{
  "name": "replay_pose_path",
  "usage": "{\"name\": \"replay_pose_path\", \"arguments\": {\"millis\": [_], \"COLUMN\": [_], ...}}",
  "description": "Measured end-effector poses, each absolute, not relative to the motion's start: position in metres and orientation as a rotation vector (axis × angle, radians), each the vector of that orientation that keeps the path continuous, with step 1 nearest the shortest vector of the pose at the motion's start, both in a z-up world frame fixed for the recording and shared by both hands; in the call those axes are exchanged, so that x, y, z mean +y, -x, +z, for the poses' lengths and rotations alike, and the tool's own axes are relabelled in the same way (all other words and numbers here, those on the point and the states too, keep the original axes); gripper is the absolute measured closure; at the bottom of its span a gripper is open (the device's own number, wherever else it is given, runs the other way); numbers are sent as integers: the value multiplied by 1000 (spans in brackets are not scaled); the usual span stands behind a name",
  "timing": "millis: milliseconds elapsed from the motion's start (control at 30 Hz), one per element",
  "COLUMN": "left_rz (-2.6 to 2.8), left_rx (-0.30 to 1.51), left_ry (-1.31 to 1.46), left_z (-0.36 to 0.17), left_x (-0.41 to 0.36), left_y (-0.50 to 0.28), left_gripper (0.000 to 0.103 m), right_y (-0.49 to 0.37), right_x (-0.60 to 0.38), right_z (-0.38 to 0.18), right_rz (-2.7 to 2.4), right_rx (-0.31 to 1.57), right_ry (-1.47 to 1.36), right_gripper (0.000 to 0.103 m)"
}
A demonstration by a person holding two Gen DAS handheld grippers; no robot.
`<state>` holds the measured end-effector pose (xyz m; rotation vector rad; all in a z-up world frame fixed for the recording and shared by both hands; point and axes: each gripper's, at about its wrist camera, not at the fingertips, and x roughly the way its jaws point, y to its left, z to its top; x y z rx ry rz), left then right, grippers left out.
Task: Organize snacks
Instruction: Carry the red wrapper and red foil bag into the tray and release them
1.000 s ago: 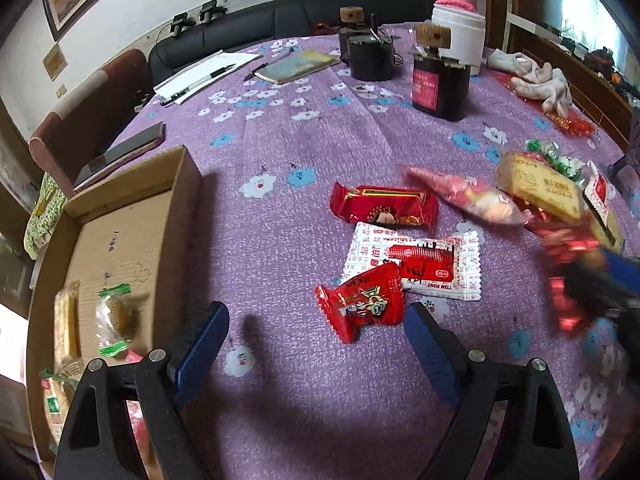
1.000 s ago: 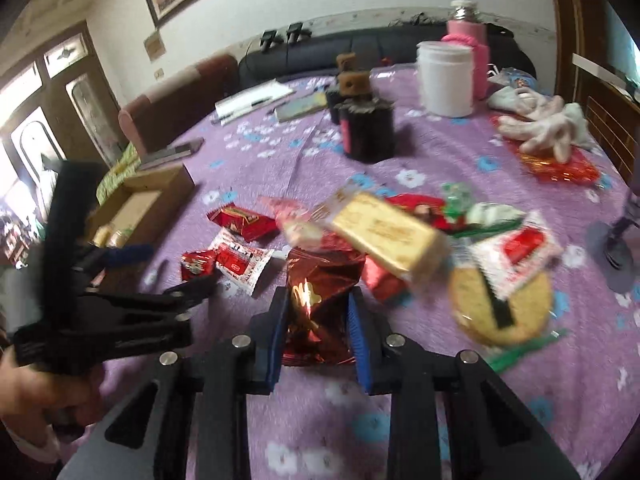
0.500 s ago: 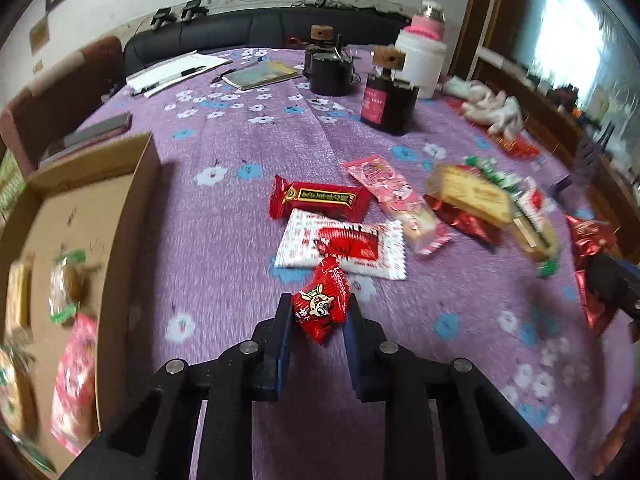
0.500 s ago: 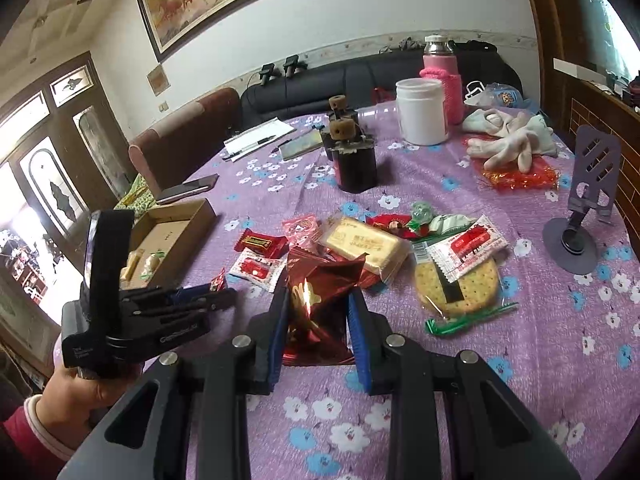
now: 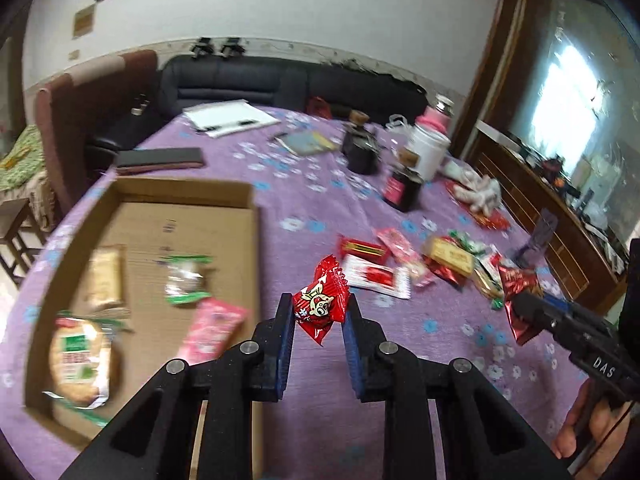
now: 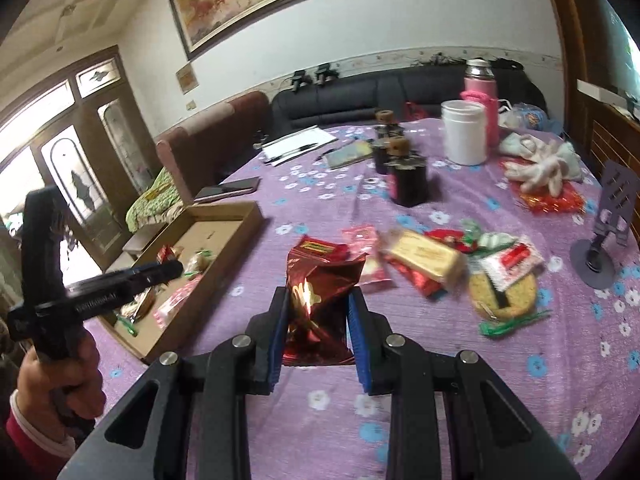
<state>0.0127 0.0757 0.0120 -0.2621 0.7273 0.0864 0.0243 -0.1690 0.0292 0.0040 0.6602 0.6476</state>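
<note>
My left gripper (image 5: 318, 310) is shut on a small red candy packet (image 5: 320, 304) and holds it in the air just right of the cardboard box (image 5: 248, 200), which holds several wrapped snacks. My right gripper (image 6: 318, 308) is shut on a dark red foil snack bag (image 6: 320, 300) above the purple tablecloth; the bag also shows in the left wrist view (image 5: 518, 296). A pile of loose snacks (image 6: 432, 260) lies on the table beyond it. The box shows in the right wrist view (image 6: 240, 232) to the left, with my left gripper (image 6: 168, 270) over it.
Two dark jars (image 6: 408, 180), a white tub (image 6: 464, 132), a pink flask (image 6: 480, 92), white gloves (image 6: 540, 164) and a phone stand (image 6: 604, 240) are at the back and right. A phone (image 5: 160, 158) and papers (image 5: 228, 118) lie behind the box.
My left gripper shut on the red candy packet, lifted it and moved left toward the box. My right gripper kept hold of the foil bag and also moved left.
</note>
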Motion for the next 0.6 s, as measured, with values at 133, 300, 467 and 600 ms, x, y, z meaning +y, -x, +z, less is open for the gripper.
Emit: {"name": "replay_pose_path", "arguments": {"millis": [133, 300, 467, 600], "left_rz": [144, 205, 252, 285], "left_rx": [709, 694, 695, 695], "left_ry": [268, 295, 314, 324], "left_z": [15, 14, 10, 7], "left_x": [101, 131, 157, 175], "left_y": [1, 15, 24, 28], "left_gripper": [79, 79, 79, 79], "right_y": [-17, -11, -9, -8], "right_x": [-141, -106, -71, -45], "right_z": [29, 30, 35, 38], "right_rz": [667, 710, 756, 792], "right_rx": [664, 669, 664, 662], "right_ry": [54, 101, 145, 168], "right_gripper": [75, 75, 75, 75]}}
